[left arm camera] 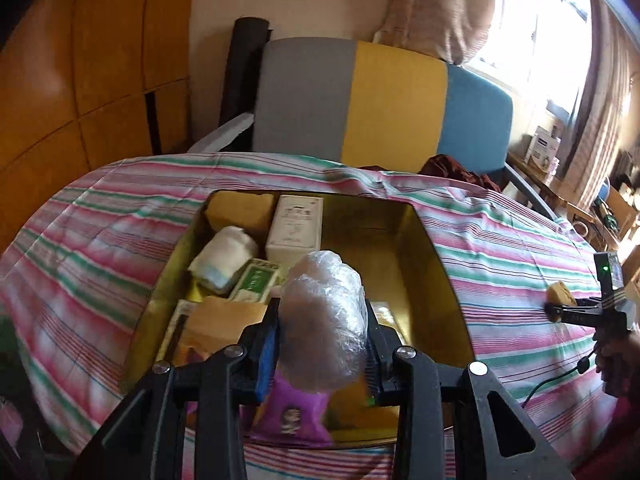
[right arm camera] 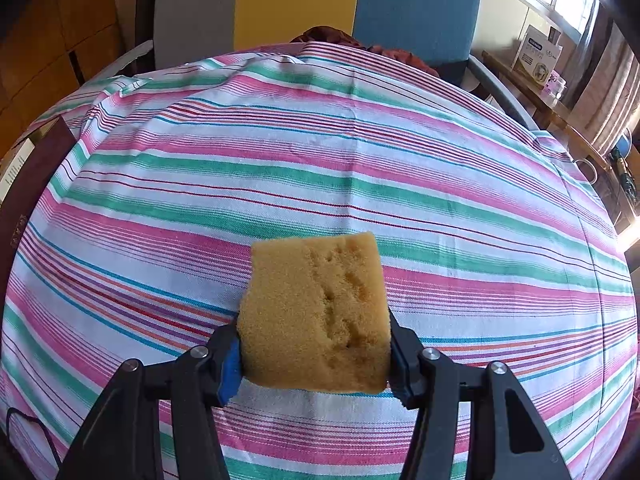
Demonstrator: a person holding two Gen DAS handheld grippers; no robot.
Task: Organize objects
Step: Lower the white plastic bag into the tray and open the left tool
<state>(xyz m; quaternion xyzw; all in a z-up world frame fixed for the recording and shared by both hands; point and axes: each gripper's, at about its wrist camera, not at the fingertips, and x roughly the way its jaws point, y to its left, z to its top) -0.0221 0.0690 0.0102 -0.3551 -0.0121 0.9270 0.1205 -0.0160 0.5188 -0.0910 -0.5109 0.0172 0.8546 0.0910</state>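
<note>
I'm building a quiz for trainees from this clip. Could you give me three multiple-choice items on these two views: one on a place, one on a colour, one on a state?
1. Where is the clear plastic bundle?
A. on the chair seat
B. over the open box
C. on the windowsill

2. What colour is the middle panel of the chair back?
A. yellow
B. red
C. white

3. What is the right gripper doing?
A. open over bare cloth
B. clamped on a sponge
C. shut on a white carton

Key: 1 B, the left gripper holds it above the gold-lined box. 2 A, yellow sits between grey and blue. 3 B, both pads press the sponge.
</note>
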